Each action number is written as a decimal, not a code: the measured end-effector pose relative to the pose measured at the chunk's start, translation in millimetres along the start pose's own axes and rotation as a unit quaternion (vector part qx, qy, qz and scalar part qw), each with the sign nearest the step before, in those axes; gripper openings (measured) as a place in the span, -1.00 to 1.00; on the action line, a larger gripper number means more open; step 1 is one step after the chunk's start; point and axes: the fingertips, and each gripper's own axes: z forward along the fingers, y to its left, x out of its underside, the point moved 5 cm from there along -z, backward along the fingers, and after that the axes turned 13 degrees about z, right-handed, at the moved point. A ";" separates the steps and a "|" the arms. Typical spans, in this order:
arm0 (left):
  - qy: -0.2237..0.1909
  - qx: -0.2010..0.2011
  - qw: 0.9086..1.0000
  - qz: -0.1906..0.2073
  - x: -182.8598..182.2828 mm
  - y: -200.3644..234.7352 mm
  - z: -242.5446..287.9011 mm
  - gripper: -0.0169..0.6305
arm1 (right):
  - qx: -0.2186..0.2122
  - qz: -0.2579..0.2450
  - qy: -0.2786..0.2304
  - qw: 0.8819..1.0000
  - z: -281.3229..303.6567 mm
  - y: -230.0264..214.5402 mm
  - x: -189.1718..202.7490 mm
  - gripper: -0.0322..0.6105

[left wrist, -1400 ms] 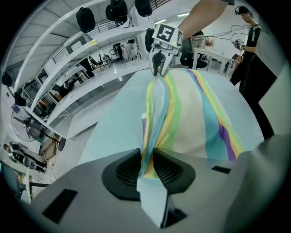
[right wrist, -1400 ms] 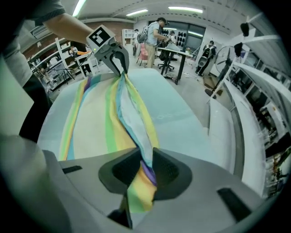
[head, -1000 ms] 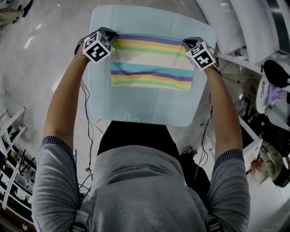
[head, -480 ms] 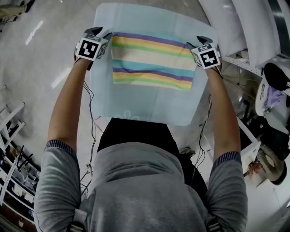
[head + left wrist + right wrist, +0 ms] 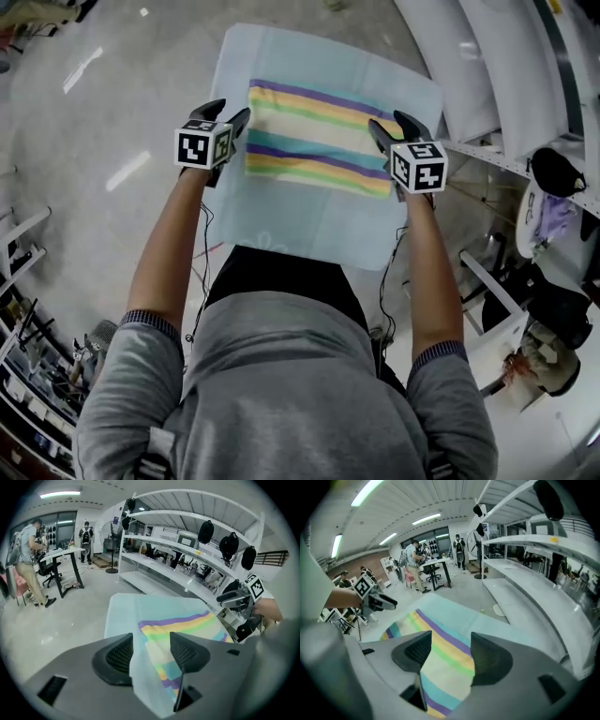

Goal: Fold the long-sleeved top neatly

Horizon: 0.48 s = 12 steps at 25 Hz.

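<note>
Shelving flanks the table under the folded top; left gripper, right gripper just opened, empty.

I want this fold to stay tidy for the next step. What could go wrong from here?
The left gripper and right gripper have just been opening, nothing between their jaws, so the folded top lies free on the table; its layers may spring apart. The right gripper hangs near the top's edge and could snag it.

The striped top is being viewed steeply from overhead by the head camera and, nearer and slanting down, from opposite ends along the jaws of the left gripper and right gripper.
</note>
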 end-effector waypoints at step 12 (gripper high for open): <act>0.000 -0.019 0.996 -0.082 54.7 -30.7 17.1 -0.07 | -0.060 -0.006 -0.031 0.998 -14.6 103.1 30.5 -0.03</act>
